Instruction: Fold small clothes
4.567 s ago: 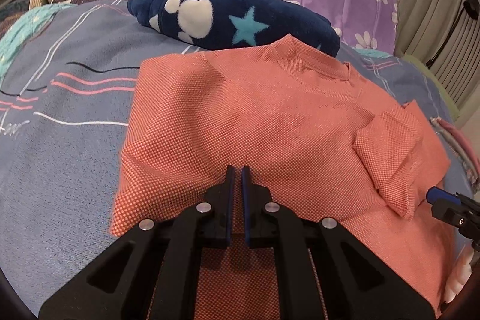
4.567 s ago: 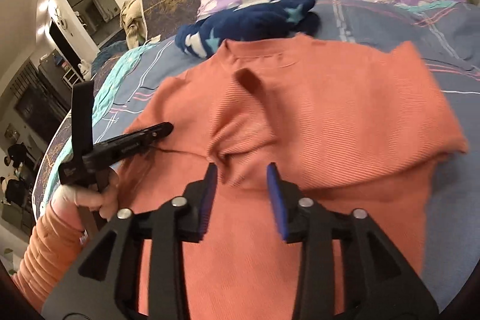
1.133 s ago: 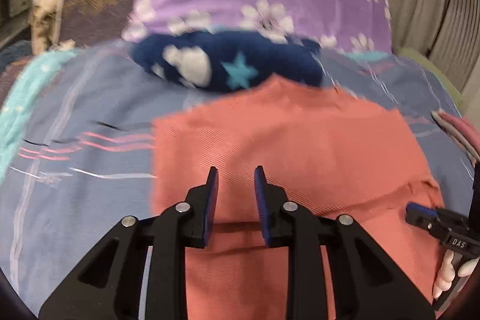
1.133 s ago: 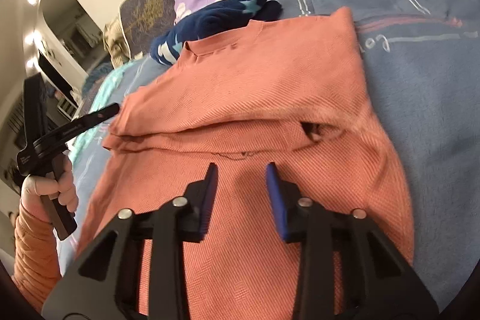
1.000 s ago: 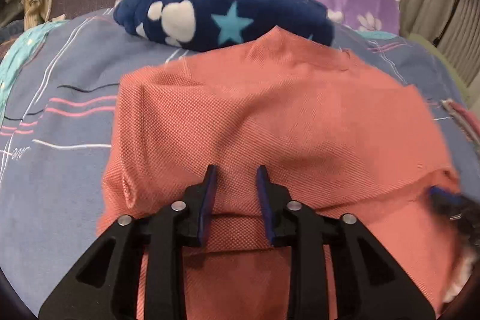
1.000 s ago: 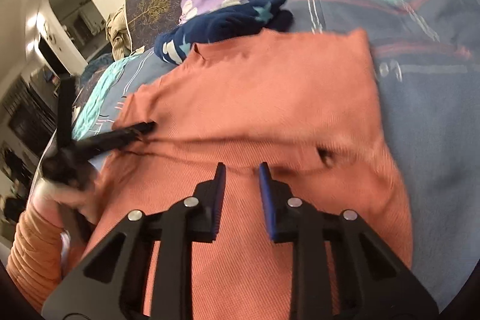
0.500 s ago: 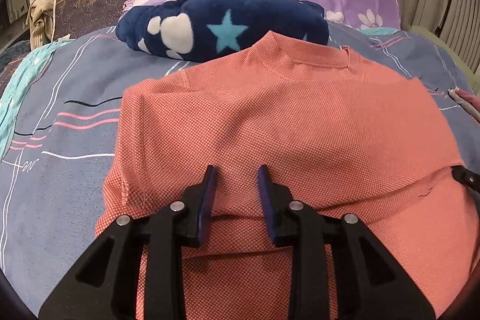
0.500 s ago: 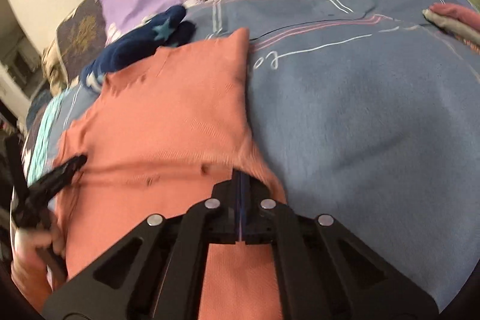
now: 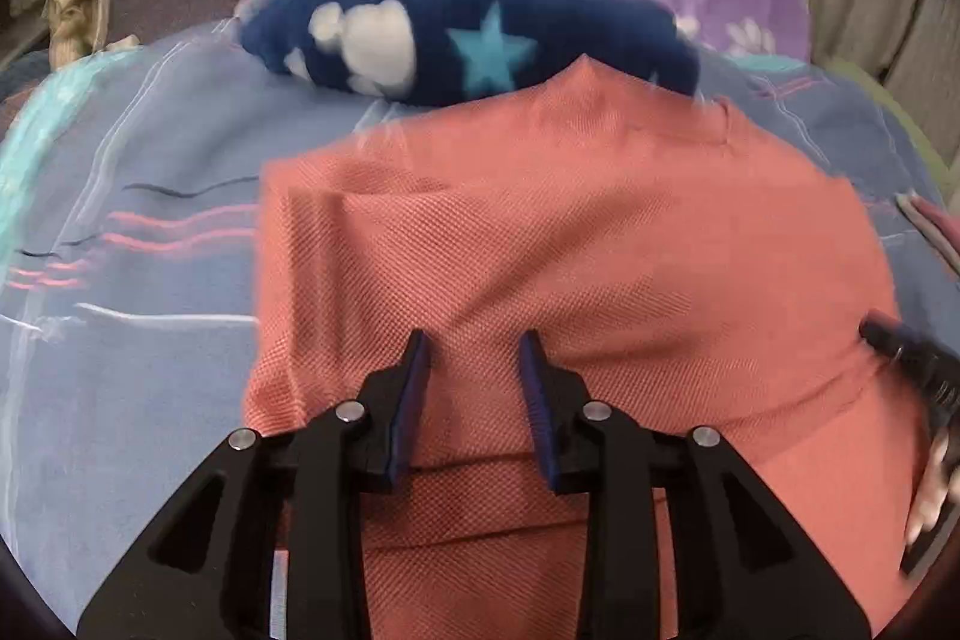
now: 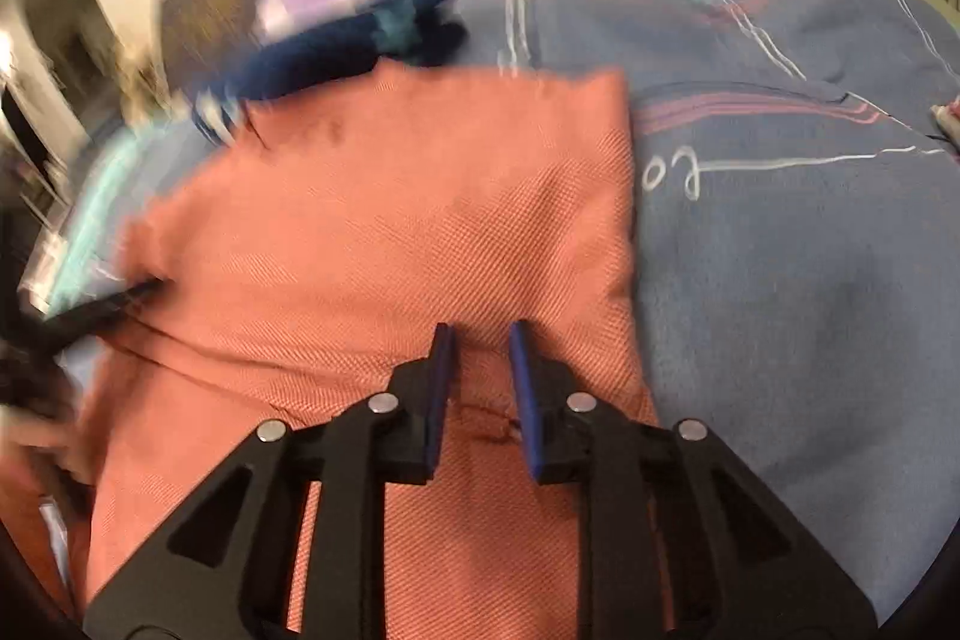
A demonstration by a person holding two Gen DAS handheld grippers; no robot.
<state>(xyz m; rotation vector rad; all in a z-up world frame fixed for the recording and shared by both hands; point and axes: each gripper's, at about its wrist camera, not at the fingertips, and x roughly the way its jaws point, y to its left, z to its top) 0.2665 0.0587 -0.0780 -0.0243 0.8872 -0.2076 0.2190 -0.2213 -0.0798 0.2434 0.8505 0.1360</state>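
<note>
While the salmon sweater [image 9: 570, 250] lies flat on the blue bedspread [image 9: 150, 340], its sleeves folded in and its collar against a navy star blanket [image 9: 468, 34], the left gripper [image 9: 474, 370] is held over the cross fold with jaws just eased wider, nothing clasped. Further right, the right gripper [image 10: 480, 364] is found over the sweater's right edge, jaws just reopened and empty. Sleeve folding is judged complete; a hem pinch by both grippers and a carry toward the collar are called for.
</note>
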